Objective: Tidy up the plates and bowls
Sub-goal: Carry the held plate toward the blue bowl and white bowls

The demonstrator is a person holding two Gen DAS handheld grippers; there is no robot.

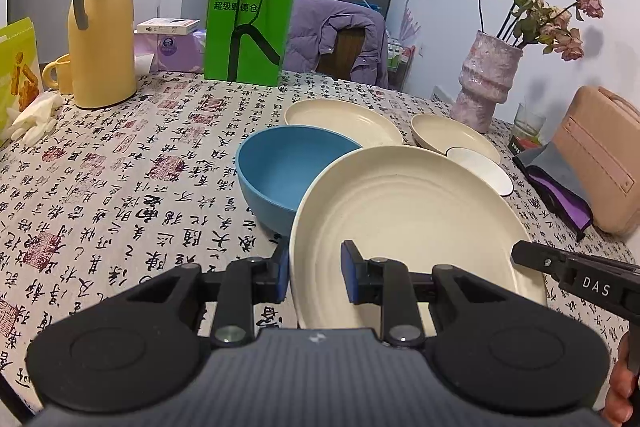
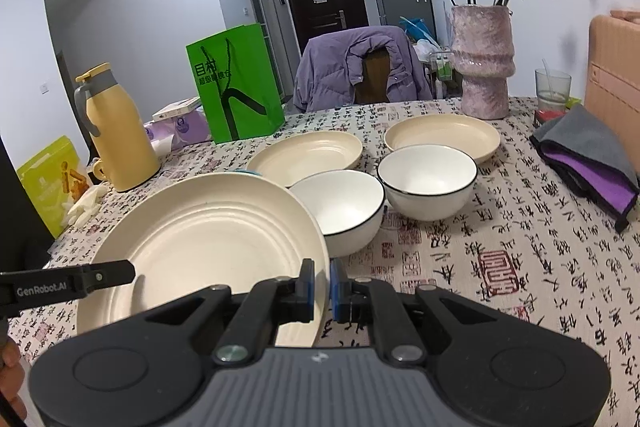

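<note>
Over the tablecloth [image 2: 500, 247], both grippers — left [image 1: 316, 273], right [image 2: 322, 285] — clamp one cream plate [image 2: 208, 239] (tilted).

Nearest plate [image 2: 200, 243] left of two bowls [image 2: 344, 207], two plates [image 2: 308, 155] behind, vase [image 2: 484, 63] beyond.

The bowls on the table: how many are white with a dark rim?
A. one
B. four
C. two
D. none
C: in the right wrist view two white bowls with dark rims, one and the other, sit side by side behind the big cream plate.
</note>
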